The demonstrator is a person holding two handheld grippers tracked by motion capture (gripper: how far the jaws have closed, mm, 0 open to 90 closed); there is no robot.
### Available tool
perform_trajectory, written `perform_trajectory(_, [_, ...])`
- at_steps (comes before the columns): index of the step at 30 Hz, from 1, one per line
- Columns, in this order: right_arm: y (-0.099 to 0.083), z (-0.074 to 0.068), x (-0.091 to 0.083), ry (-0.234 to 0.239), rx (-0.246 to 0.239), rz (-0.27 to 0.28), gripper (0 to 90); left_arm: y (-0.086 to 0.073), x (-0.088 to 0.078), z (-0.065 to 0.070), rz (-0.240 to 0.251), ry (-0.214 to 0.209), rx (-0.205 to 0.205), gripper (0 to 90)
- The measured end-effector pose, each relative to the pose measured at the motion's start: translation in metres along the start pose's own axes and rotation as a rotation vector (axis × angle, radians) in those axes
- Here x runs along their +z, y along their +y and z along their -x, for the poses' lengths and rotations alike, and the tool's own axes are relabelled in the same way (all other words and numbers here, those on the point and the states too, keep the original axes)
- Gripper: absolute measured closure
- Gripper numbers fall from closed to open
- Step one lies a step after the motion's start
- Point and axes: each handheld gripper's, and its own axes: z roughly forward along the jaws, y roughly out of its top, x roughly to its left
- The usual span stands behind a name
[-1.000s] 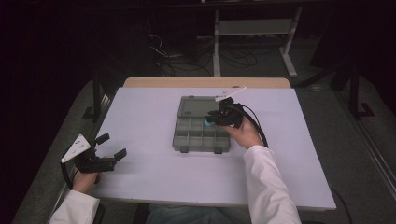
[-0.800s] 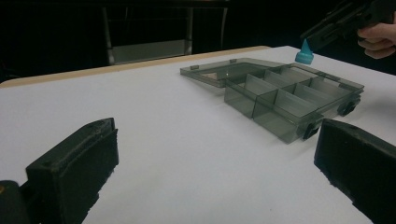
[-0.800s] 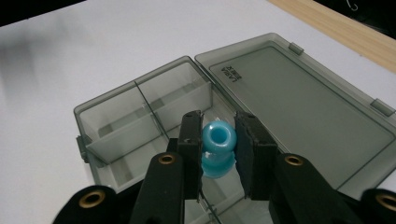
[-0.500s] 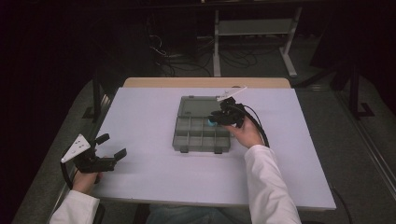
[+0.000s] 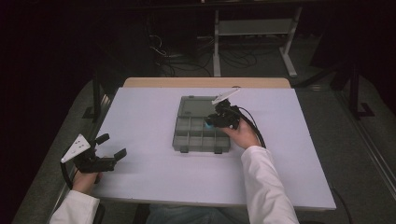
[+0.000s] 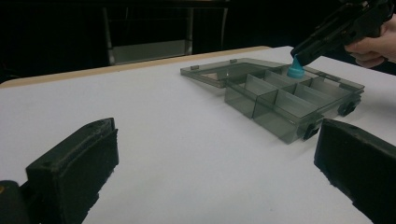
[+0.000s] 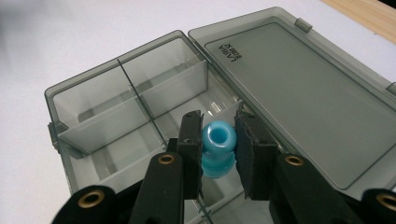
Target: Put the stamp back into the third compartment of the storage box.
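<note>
- The table (image 5: 154, 186) carries a white top, with a strip of bare wood along its far edge.
- The box (image 5: 201, 123), a smoky clear organiser, sits near the middle of the table; its lid (image 7: 299, 93) lies folded flat on the far side, and thin dividers split the tray into compartments.
- The left gripper (image 5: 111, 147) rests low at the near left edge of the table, well apart from the box. Its jaws stand wide apart with nothing between them (in the left gripper view the bare tabletop shows in the gap).
- The right gripper (image 5: 210, 122) hangs over the right half of the box, pointing down into it, with the jaws clamped on the bead.
- The bead (image 7: 217, 148), a small blue ribbed piece with a hole through it, sits squarely between the two pads near their tips, pinched from both sides with its hole facing the right gripper view's camera. It is above a right-hand compartment beside the lid hinge; whether it touches the box floor I cannot tell.
</note>
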Motion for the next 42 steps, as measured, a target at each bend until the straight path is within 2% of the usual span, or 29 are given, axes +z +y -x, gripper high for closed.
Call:
perform_trajectory(1, [0.000,0.000,0.001,0.000,-0.004,-0.004,71.0,0.000,0.000,0.000,0.000,0.000,0.000,0.0])
perform_trajectory(3, [0.000,0.000,0.001,-0.004,0.000,-0.001,61.8,0.000,0.000,0.000,0.000,0.000,0.001,0.0])
perform_trajectory(4, [0.000,0.000,0.001,-0.001,0.012,-0.002,60.6,0.000,0.000,0.000,0.000,0.000,0.001,0.0])
perform_trajectory(6, [0.000,0.001,0.000,-0.016,0.012,0.005,52.6,0.000,0.000,0.000,0.001,0.000,0.002,0.0])
perform_trajectory(7, [0.000,0.001,0.000,-0.016,0.012,0.005,52.6,0.000,0.000,0.000,0.001,0.000,0.002,0.0])
perform_trajectory(8, [-0.001,0.002,-0.002,-0.024,0.029,0.009,44.5,0.000,0.000,0.000,0.000,0.000,0.002,0.0])
perform_trajectory(11, [-0.001,0.004,-0.006,-0.036,0.046,0.023,30.5,0.000,0.000,0.000,-0.001,0.001,0.002,0.0])
perform_trajectory(12, [-0.001,0.004,-0.006,-0.036,0.046,0.023,30.5,0.000,0.000,0.000,0.000,0.000,0.004,0.0])
perform_trajectory(13, [-0.003,0.005,-0.010,-0.031,0.056,0.035,18.7,0.000,0.000,0.000,-0.002,0.001,0.004,0.0])
perform_trajectory(16, [-0.004,0.007,-0.016,-0.034,0.064,0.053,11.7,0.000,0.000,0.000,-0.002,0.001,0.004,0.0])
perform_trajectory(19, [-0.006,0.009,-0.022,-0.044,0.077,0.066,0.6,0.000,0.000,0.000,-0.001,0.001,0.003,0.0])
perform_trajectory(22, [-0.008,0.010,-0.027,-0.046,0.079,0.083,0.0,0.000,0.000,0.000,-0.003,0.001,0.006,0.0])
perform_trajectory(26, [-0.011,0.011,-0.038,-0.077,0.083,0.118,0.0,0.000,0.000,0.000,0.000,-0.001,0.004,0.0])
perform_trajectory(42, [-0.030,0.012,-0.062,-0.085,0.085,0.171,0.0,-0.001,-0.001,0.000,-0.015,0.004,0.008,0.0])
